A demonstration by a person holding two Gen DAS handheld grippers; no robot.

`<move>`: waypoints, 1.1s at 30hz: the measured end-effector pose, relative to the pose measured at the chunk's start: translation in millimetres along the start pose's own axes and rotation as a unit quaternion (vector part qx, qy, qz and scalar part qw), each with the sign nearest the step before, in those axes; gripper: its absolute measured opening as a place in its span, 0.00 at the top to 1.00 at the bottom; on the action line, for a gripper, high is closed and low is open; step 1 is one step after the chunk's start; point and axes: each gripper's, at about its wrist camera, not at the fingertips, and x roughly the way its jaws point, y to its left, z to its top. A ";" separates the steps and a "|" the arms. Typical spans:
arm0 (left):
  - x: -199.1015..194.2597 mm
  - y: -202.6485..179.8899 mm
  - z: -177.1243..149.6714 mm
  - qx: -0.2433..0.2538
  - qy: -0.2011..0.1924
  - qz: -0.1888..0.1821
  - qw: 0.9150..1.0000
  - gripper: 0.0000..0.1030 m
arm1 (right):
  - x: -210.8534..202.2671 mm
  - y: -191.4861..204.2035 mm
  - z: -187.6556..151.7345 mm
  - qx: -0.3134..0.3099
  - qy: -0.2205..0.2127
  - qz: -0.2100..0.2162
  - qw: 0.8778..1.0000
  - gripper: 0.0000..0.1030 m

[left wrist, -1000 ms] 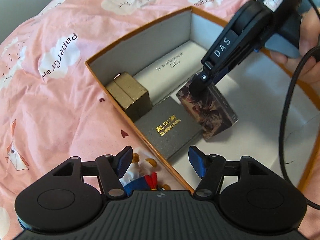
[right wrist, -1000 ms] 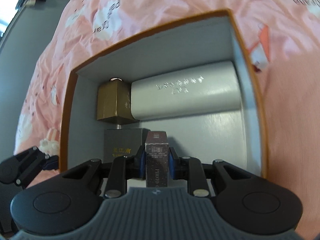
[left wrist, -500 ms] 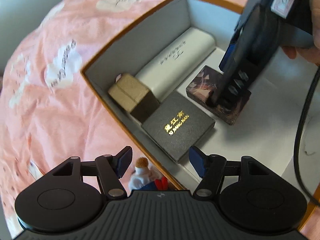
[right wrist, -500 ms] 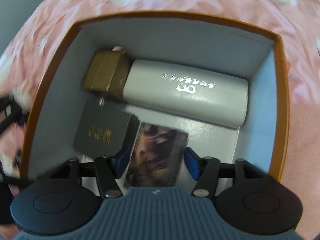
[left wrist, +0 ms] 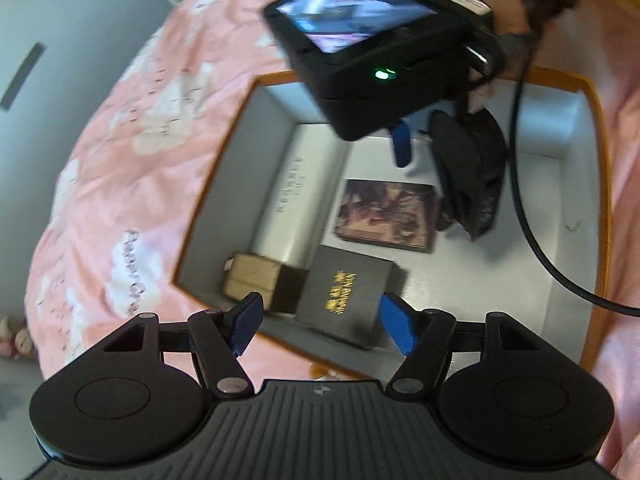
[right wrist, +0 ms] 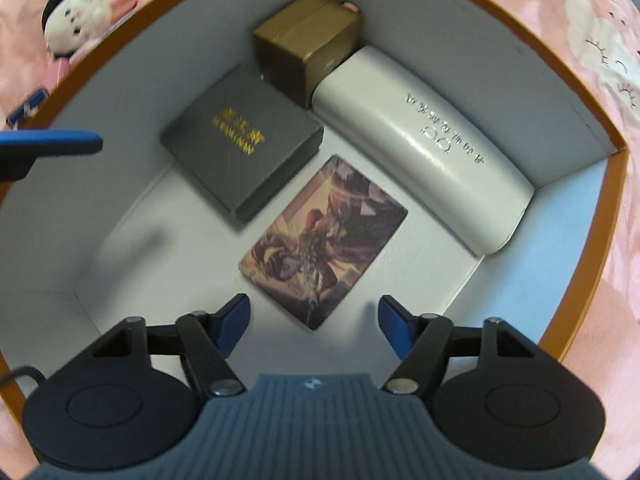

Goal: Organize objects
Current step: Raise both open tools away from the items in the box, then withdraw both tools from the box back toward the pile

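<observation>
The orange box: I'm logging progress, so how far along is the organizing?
Four items already lie in the orange box: gold box, grey case, white case, picture card box. Both hand-held grippers, right and left, are open and empty. The plush toy remains outside.

Both hand-held grippers, left [left wrist: 320,330] and right [right wrist: 314,326], wide apart, empty.

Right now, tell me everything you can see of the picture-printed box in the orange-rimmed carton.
The picture-printed box is a flat rectangular pack, its top covered in dark brown and reddish artwork, edges a little worn. It lies face up on the carton's pale floor, between the grey gold-lettered case and the white glasses case, close to both; whether it touches them is unclear. The right gripper, jaws open, hovers above its near end without touching.
</observation>
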 end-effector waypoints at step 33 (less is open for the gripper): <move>92.1 -8.1 14.9 0.010 0.075 0.035 0.997 0.68 | 14.2 -26.6 17.7 -0.061 -0.028 0.018 0.998 0.59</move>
